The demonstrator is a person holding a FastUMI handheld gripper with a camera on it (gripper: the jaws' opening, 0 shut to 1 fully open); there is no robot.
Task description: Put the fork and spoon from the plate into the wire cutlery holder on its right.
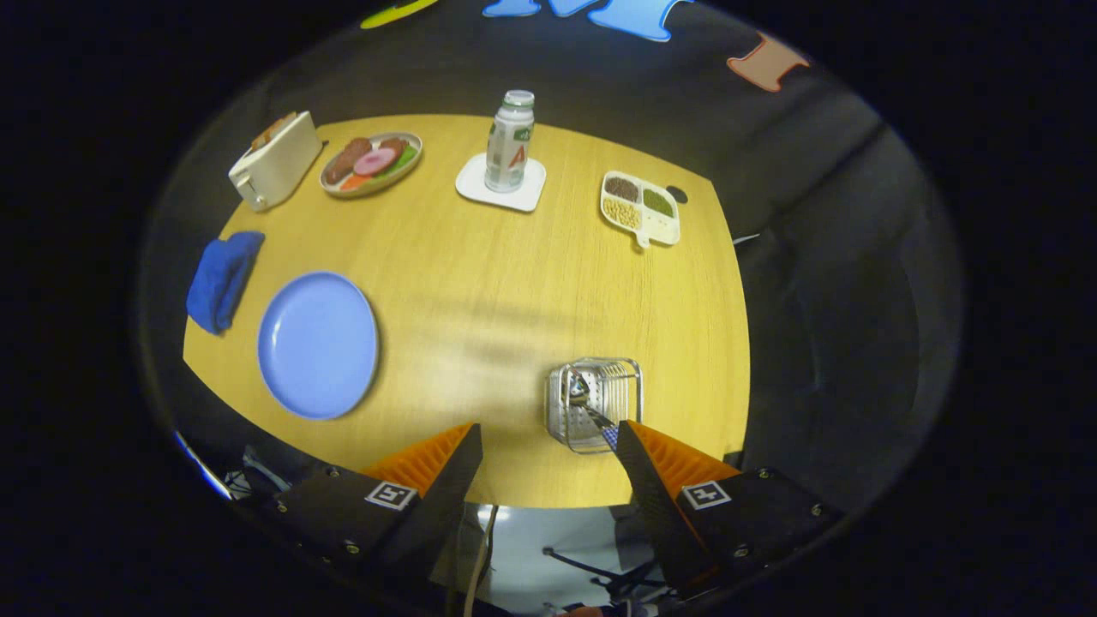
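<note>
The desk (480, 283), a yellow wood top, carries everything here. Its near edge runs just under the fingers, its right edge drops off beside the wire cutlery holder (597, 403), and its far edge meets the dark booth wall. A broad bare stretch of wood lies through the middle, between the far row of things and the two near ones.

One blue plate (318, 344) sits near the desk's near-left edge, with nothing on it. One folded blue cloth (221, 278) lies just beyond it, hanging at the left edge. One cream toaster (274, 161) stands at the far left corner, and one oval dish of toy food (371, 163) lies just beside it. One white bottle (509, 141) stands upright on one white square coaster (501, 184) at the far middle. One divided tray of beans (641, 210) lies at the far right.

The one wire cutlery holder stands near the near-right corner, well apart from the plate. A spoon (579, 392) stands in it, bowl visible through the wires, its handle slanting toward the right finger; whether the fork is in there too cannot be told.

The gripper (548, 441) hangs over the near edge, its fingers spread wide and holding nothing.
</note>
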